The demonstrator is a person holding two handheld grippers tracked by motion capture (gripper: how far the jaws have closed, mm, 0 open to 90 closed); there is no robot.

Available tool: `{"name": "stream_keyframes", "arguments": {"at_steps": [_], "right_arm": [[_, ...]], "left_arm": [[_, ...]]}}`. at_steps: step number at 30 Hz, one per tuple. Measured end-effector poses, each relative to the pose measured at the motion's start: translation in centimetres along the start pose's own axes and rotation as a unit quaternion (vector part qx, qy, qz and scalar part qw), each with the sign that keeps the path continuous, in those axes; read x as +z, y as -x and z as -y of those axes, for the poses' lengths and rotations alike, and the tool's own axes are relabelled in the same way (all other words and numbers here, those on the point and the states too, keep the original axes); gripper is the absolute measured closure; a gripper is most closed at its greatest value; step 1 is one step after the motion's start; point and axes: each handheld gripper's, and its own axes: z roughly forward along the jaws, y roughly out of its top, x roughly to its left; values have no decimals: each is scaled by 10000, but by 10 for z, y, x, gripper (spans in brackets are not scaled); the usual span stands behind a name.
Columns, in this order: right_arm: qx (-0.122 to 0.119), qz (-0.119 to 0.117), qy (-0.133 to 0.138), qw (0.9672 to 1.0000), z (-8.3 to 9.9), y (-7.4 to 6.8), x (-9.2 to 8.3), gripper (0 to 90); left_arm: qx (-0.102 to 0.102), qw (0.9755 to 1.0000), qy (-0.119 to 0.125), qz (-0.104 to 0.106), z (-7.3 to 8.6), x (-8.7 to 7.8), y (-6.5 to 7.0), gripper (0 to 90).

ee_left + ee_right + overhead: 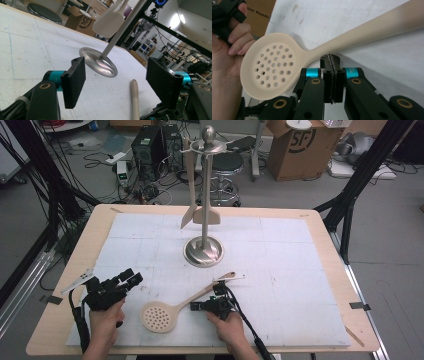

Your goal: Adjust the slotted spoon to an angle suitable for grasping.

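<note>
Lying flat on the white surface (300, 285), cream slotted spoon (170, 310) near the stand's steel base (203, 252), right claw (196, 307) closed empty just beside its handle, left claw (131, 277) open, empty.

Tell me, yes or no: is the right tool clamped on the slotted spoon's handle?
No. In the right gripper view the right tool has its jaws shut on each other, just under the slotted spoon.

The slotted spoon (170, 310) lies on the table (300, 285) before the utensil stand (204, 251), between both grippers.
</note>
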Motion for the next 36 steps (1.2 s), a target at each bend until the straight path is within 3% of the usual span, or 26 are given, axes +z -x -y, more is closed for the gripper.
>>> {"name": "stream_keyframes", "arguments": {"at_steps": [10, 18, 28, 36], "right_arm": [[7, -169, -91, 9998, 2, -11, 17, 900], [68, -478, -154, 9987, 1, -18, 33, 900], [-90, -477, -284, 9984, 1, -35, 54, 900], [-116, -533, -296, 9981, -1, -40, 64, 900]], "left_arm": [[-24, 10000, 14, -18, -1, 0, -1, 327], [-30, 10000, 44, -22, -2, -2, -3, 327], [-46, 10000, 71, -29, -2, -4, -3, 327], [-36, 9998, 171, -96, -3, -8, -5, 328]]}}
